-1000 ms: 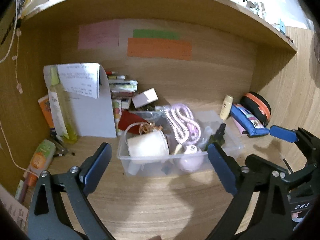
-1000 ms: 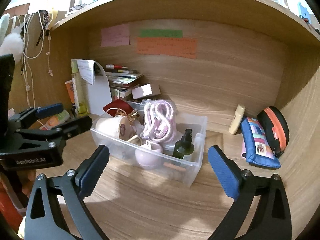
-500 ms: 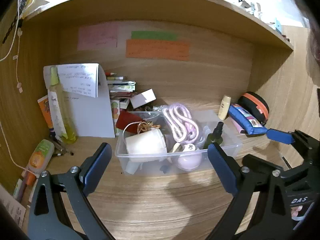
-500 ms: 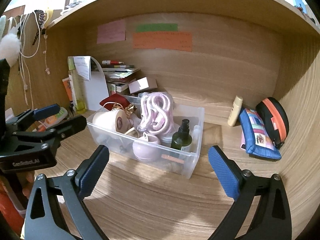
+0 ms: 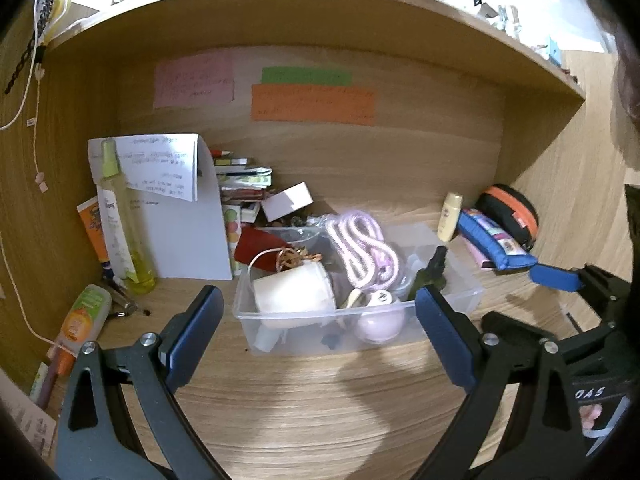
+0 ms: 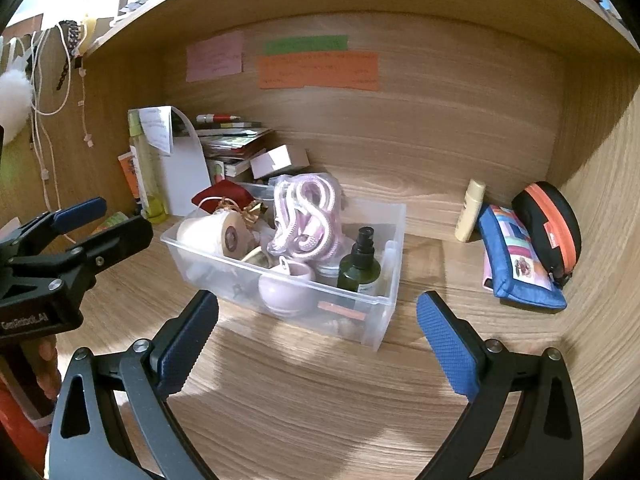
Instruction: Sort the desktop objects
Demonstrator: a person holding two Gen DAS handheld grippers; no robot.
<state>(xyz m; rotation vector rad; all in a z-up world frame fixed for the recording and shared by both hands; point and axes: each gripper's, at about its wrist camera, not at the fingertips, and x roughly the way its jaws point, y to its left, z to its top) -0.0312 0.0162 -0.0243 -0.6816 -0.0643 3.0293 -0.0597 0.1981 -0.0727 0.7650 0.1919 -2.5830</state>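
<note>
A clear plastic bin (image 5: 464, 292) (image 6: 394, 240) stands mid-desk. It holds a white roll (image 5: 294, 294) (image 6: 208, 234), a pink coiled cable (image 5: 366, 248) (image 6: 306, 216), a dark green spray bottle (image 5: 432, 274) (image 6: 360, 264), a lilac pot (image 5: 380, 322) (image 6: 286, 286) and a red pouch (image 5: 256, 246). My left gripper (image 5: 316, 338) is open and empty, just short of the bin's front wall. My right gripper (image 6: 316, 338) is open and empty, in front of the bin's near corner. Each gripper shows in the other's view, the left (image 6: 80, 220) and the right (image 5: 554, 278).
A blue pencil case (image 6: 516, 256) (image 5: 492, 240), a black-and-orange case (image 6: 552, 224) and a cream tube (image 6: 470, 210) lie at the back right. A yellow spray bottle (image 5: 120, 220), folded paper (image 5: 180, 216), stacked books (image 5: 244, 184) and an orange tube (image 5: 82, 314) crowd the left. Wooden walls enclose the desk.
Both grippers have drawn back slightly from the bin, which now sits a little higher and farther off in both views. Both stay open and empty.
</note>
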